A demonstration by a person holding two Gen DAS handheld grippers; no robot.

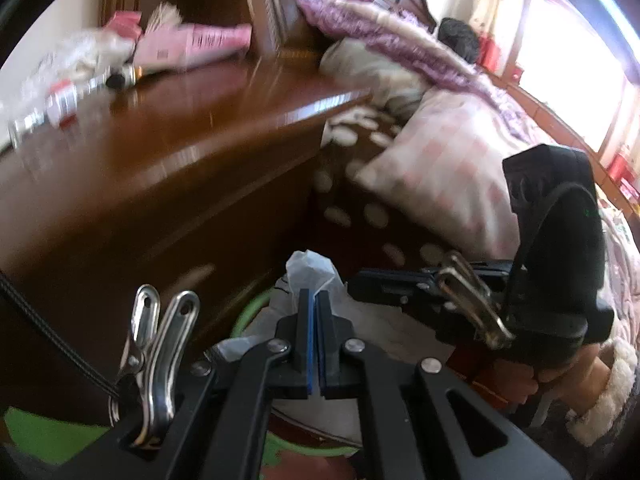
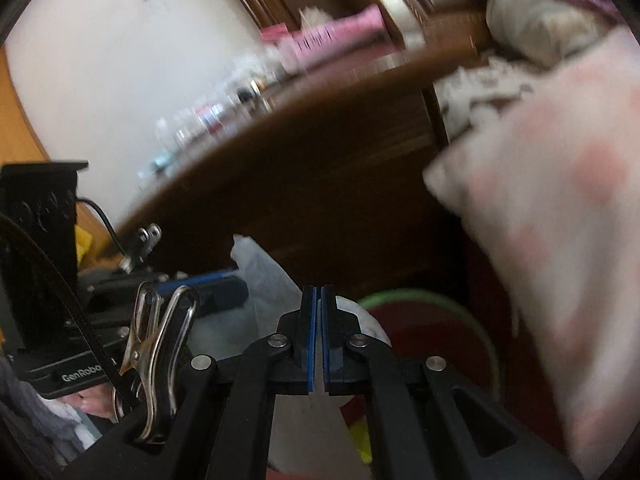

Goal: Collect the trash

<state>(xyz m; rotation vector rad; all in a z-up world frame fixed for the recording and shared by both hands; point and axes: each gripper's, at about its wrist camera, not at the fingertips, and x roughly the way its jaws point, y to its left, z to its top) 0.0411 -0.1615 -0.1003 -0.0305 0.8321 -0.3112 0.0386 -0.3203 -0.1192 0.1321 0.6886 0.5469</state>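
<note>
A thin translucent white plastic bag (image 1: 310, 272) sticks up just past my left gripper (image 1: 315, 300), which is shut on its edge. Below it lies the green rim of a bin (image 1: 248, 314). My right gripper (image 1: 354, 280) comes in from the right, close beside the bag. In the right wrist view the same bag (image 2: 260, 280) spreads on both sides of my right gripper (image 2: 319, 294), whose jaws are shut with the film pinched between them. The left gripper (image 2: 240, 288) sits at the bag's left peak. The green bin rim (image 2: 420, 294) curves just beyond.
A dark wooden cabinet (image 1: 160, 168) stands directly behind the bin, with bottles (image 1: 60, 100) and pink boxes (image 1: 192, 42) on top. A pink-and-white pillow (image 1: 440, 176) and bedding lie to the right. A hand (image 2: 92, 400) holds the left gripper.
</note>
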